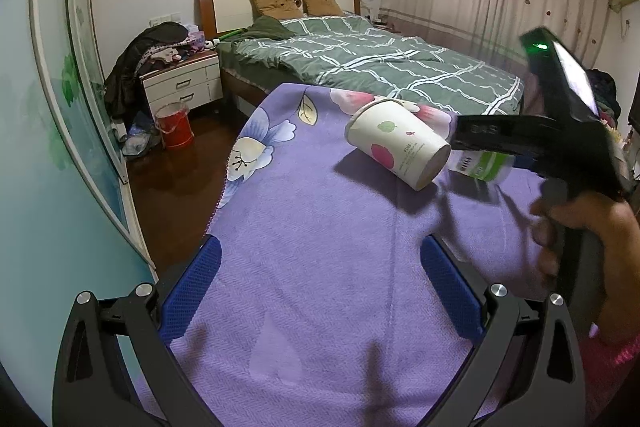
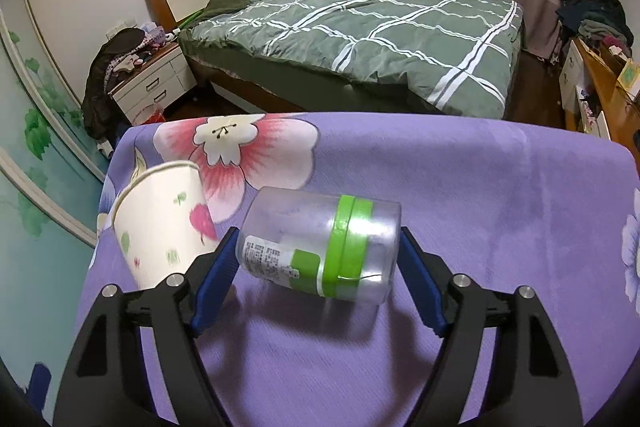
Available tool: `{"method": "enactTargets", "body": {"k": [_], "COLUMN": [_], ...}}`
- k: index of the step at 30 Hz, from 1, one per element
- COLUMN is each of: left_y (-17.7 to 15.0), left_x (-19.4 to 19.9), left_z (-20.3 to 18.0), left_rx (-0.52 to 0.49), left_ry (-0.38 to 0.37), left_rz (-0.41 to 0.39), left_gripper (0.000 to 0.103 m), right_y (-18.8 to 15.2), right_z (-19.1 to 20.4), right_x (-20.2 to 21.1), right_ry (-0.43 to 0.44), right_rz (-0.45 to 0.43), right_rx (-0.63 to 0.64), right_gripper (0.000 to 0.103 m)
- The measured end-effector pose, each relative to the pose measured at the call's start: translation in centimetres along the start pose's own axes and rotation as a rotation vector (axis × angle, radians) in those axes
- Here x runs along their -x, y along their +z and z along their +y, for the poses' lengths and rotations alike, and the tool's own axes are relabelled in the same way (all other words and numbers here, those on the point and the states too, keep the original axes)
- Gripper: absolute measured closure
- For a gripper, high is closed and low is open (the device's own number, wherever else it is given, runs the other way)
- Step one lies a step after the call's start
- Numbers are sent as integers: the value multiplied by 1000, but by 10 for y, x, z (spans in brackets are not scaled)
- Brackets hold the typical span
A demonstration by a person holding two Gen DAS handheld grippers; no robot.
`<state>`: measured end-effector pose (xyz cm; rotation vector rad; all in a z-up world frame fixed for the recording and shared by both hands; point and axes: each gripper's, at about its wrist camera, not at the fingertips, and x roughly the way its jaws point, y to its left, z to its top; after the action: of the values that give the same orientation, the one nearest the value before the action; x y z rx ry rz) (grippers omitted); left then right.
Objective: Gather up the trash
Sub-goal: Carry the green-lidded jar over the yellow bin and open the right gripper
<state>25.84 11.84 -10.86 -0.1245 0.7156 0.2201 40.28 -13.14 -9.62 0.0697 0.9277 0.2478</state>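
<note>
Plastic jar (image 2: 320, 247) lies sideways between right gripper's (image 2: 318, 267) blue pads.

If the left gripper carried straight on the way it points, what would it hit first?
Likely the purple floral cloth ahead of the open left gripper; the tipped paper cup lies farther along, slightly right.

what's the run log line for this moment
left tool: open, empty | right tool: around jar | cup: on its side, beside jar | cloth: purple
</note>
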Motion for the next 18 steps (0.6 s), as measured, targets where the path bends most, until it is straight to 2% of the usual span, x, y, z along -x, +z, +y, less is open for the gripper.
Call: {"method": "enactTargets", "body": {"k": [4, 8, 14, 18], "left_y": [-1, -2, -5, -5], "left_x": [1, 2, 7, 5], "left_z": [-2, -4, -9, -12], "left_rx": [-6, -13, -34, -47], "left_ry": [-2, -8, -2, 8], "left_rz": [-2, -2, -8, -3], "left_gripper": [5, 5, 5, 5], "right_y": [-15, -37, -79, -113], "right_z": [-20, -57, -151, -232], "right_x": [33, 76, 141, 172], "right_ry": [-6, -29, -140, -282], "right_rz": [-42, -102, -183, -209], "right_rx": [-1, -21, -157, -293], "right_gripper": [30, 30, 30, 30]}}
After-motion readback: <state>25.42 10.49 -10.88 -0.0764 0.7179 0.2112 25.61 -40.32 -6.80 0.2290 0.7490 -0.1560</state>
